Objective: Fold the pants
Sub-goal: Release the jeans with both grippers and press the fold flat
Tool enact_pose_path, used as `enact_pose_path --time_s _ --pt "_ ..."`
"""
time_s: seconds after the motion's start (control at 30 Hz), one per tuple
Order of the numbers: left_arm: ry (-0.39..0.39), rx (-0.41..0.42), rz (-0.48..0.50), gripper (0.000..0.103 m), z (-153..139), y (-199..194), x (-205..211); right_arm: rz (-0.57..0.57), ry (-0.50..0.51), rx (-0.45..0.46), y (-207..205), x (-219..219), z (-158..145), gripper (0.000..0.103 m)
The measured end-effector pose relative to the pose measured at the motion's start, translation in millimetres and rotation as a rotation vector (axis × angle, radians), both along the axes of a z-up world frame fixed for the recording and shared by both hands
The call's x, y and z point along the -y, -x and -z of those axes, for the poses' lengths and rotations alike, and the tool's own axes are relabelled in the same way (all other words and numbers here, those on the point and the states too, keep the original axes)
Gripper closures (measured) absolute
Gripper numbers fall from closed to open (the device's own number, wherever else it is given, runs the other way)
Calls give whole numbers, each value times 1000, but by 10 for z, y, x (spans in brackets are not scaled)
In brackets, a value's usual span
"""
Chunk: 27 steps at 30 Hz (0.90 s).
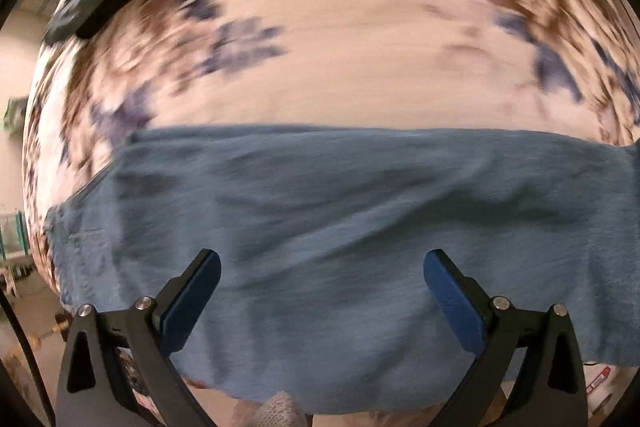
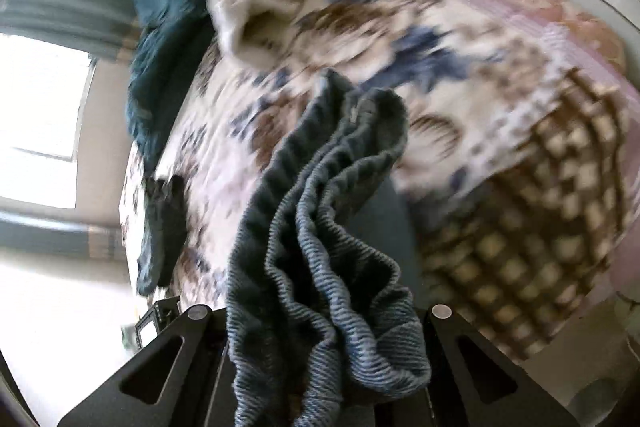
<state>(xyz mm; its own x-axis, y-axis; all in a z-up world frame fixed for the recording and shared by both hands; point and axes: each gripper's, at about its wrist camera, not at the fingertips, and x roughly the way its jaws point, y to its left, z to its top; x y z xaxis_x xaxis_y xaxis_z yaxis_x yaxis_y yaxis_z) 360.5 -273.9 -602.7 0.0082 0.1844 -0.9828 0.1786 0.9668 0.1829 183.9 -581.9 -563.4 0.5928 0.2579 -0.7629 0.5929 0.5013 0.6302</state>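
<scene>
Left wrist view: my left gripper points steeply down, its 2 fingers spread wide and empty over the blue pants lying across the bed. Right wrist view: my right gripper, angled down, is clamped on the bunched pants, which rise toward 12 o'clock.

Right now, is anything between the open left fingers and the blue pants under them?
Nothing visible: the left gripper hangs open above the pants, only bare fabric between its fingers.
</scene>
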Motion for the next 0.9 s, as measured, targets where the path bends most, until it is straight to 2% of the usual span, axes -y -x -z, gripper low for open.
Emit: enact_pose_path --time_s 0.17,0.3,0.37,0.47,0.53,0.57,0.6,0.67,0.73,0.8,0.87,0.9 --pt "-16 10 -97 0 -153 42 -975 -105 8 -8 -284 -889 5 96" --pt "-31 -4 -214 0 -192 193 -1971 -246 42 -29 -503 -1829 209 96" --pt "-52 -4 -251 0 -202 264 -2392 -366 133 -44 -607 -2460 350 96" --pt "-62 -9 -309 0 -207 314 -2970 -511 196 -82 -702 -3238 612 96" --pt "-64 -7 -325 0 -203 307 -3205 -604 262 -108 -731 -3684 721 95" --pt "-62 -5 -331 0 -216 319 -3266 -640 286 -137 -744 -3885 784 87" --pt "-56 -2 -335 0 -217 307 -3353 -652 304 -154 -743 -3979 804 81" --pt "-27 12 -344 0 -264 268 -3407 -681 295 -187 -790 -4080 805 56" --pt "20 30 -352 0 -372 201 -3363 -698 196 -209 -792 -4048 721 43" --pt "93 52 -358 0 -486 138 -3276 -674 80 -160 -705 -3872 498 36" --pt "170 56 -371 0 -550 82 -3170 -632 19 -132 -620 -3586 323 29" --pt "207 50 -378 0 -551 64 -3115 -602 13 -128 -551 -3445 235 29"
